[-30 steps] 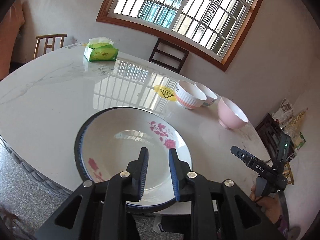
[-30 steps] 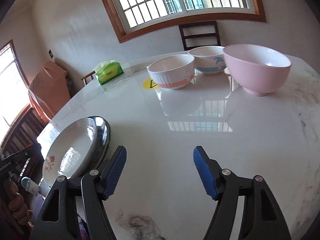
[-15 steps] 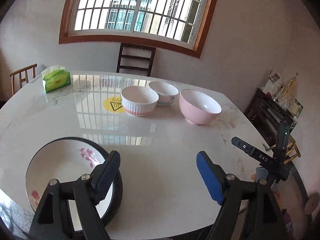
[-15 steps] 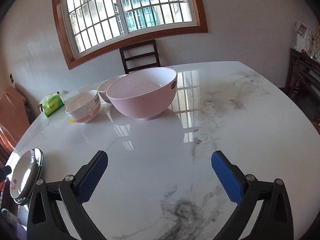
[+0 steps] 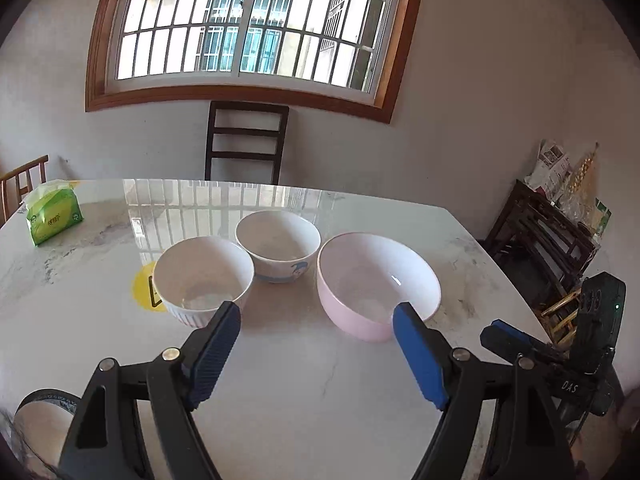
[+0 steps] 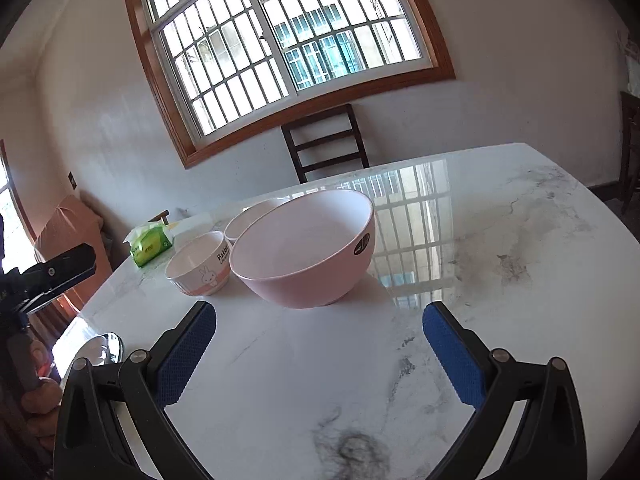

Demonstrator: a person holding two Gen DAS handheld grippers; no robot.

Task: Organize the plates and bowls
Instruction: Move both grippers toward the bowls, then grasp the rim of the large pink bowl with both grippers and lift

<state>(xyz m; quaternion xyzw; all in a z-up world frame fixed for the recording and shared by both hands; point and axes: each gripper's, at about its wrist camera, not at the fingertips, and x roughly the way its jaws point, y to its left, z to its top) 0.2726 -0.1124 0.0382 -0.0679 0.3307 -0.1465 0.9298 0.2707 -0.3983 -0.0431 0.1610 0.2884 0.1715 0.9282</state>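
Note:
Three bowls stand on the white marble table (image 5: 312, 384): a ribbed white bowl (image 5: 202, 280) at left, a white bowl with a blue print (image 5: 278, 246) behind it, and a large pink bowl (image 5: 378, 284) at right. My left gripper (image 5: 316, 348) is open and empty, just in front of them. My right gripper (image 6: 318, 350) is open and empty, facing the pink bowl (image 6: 304, 248); the rabbit-print bowl (image 6: 200, 266) is to its left. The stacked plates (image 5: 38, 420) lie at the table's near left edge, also in the right wrist view (image 6: 102, 350).
A green tissue pack (image 5: 52, 216) lies at the far left of the table. A yellow sticker (image 5: 146, 292) sits under the ribbed bowl's left side. A dark chair (image 5: 244, 144) stands behind the table under the window. A cluttered dark shelf (image 5: 548, 232) is at right.
My left gripper let go of the plate, opened wide and swung right to face the bowls. My right gripper moved closer to the pink bowl.

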